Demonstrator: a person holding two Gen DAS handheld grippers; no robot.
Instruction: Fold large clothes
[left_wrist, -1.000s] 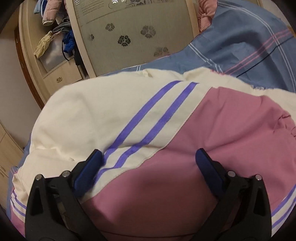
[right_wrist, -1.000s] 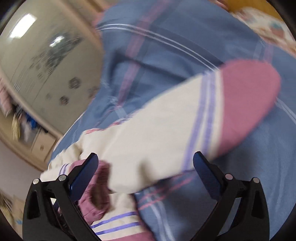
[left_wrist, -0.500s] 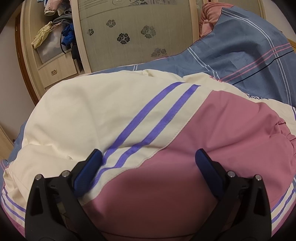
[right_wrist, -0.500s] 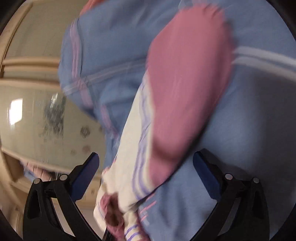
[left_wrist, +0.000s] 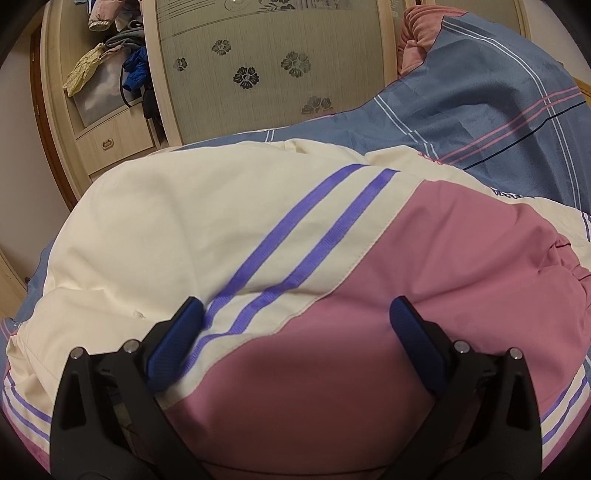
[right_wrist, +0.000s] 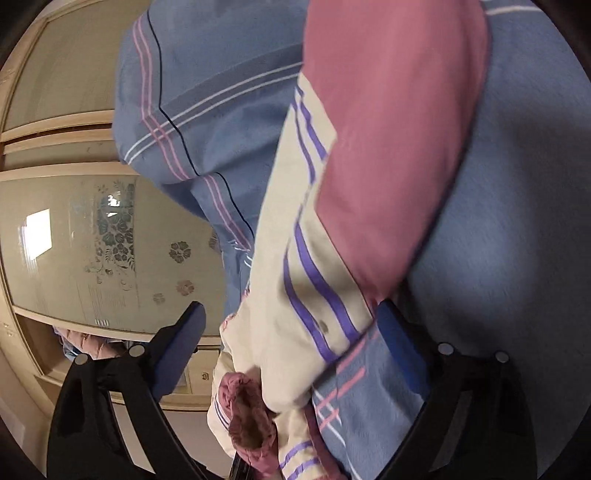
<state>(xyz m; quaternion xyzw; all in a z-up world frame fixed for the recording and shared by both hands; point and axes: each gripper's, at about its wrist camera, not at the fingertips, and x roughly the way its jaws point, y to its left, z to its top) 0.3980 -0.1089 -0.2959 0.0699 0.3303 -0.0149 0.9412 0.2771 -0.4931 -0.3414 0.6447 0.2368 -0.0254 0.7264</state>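
A cream and pink jacket with purple stripes lies spread on a blue striped bed cover. My left gripper is open, its blue pads low over the jacket's body with the stripes between them. In the right wrist view one jacket sleeve stretches away over the bed cover, cream near me and pink at the far end. My right gripper is open and straddles the sleeve near the pink collar.
A wardrobe with frosted flower-pattern doors stands beyond the bed. An open shelf with crumpled clothes and a drawer are at the left. A pink pillow lies at the bed's far end.
The right gripper has rolled and swung over the sleeve, which now runs lengthwise away from it. The left gripper has tilted slightly, staying over the jacket body.
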